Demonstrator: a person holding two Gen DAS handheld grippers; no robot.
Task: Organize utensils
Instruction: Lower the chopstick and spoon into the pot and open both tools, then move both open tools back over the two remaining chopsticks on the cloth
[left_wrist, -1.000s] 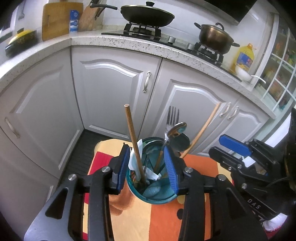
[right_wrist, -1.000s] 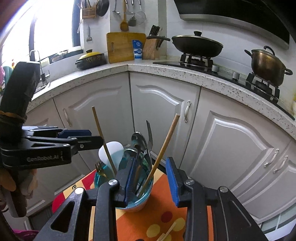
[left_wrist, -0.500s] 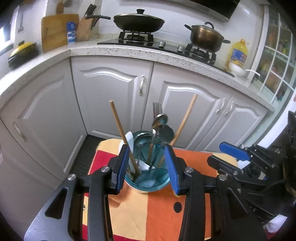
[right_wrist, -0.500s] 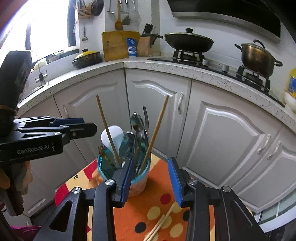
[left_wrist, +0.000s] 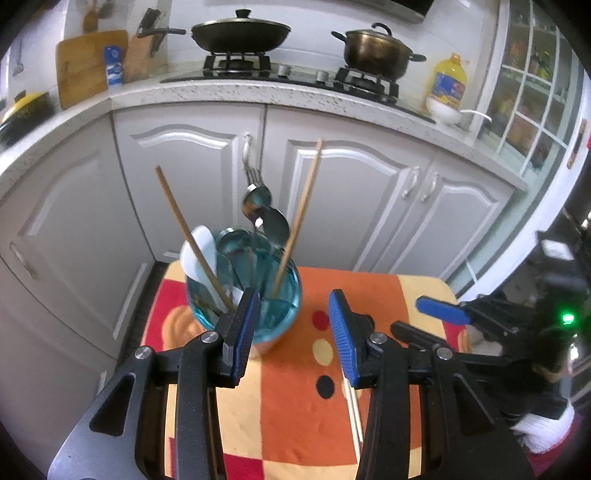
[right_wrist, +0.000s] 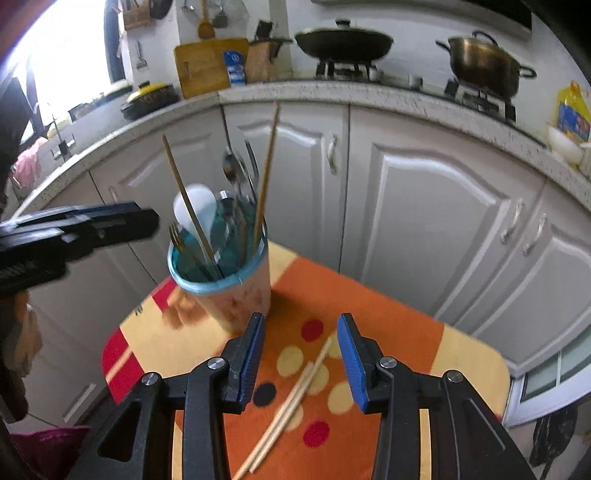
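Two loose chopsticks (right_wrist: 291, 398) are seen lying flat on the bench (right_wrist: 406, 332), right in front of the right gripper (right_wrist: 301, 354) and a little below its fingers (right_wrist: 255, 354). Their long line runs from low on the left up toward the gap between the fingers, at a slant. The right gripper is the nearer one, and its fingers are spread wide with nothing in them.

The left gripper (left_wrist: 291, 332) is also spread wide and is holding nothing. The cup (left_wrist: 243, 295) is just ahead of its left finger (left_wrist: 242, 332), partly hidden by it. In the cup are stood two more chopsticks, a white spoon (left_wrist: 197, 251), metal spoons (left_wrist: 264, 214) and a fork.

Nothing is seen lying over the loose chopsticks. The cup is set off to the left of the right fingers, close by, so it could be bumped. The sticks are thin and flat, so a low grip is likely needed.
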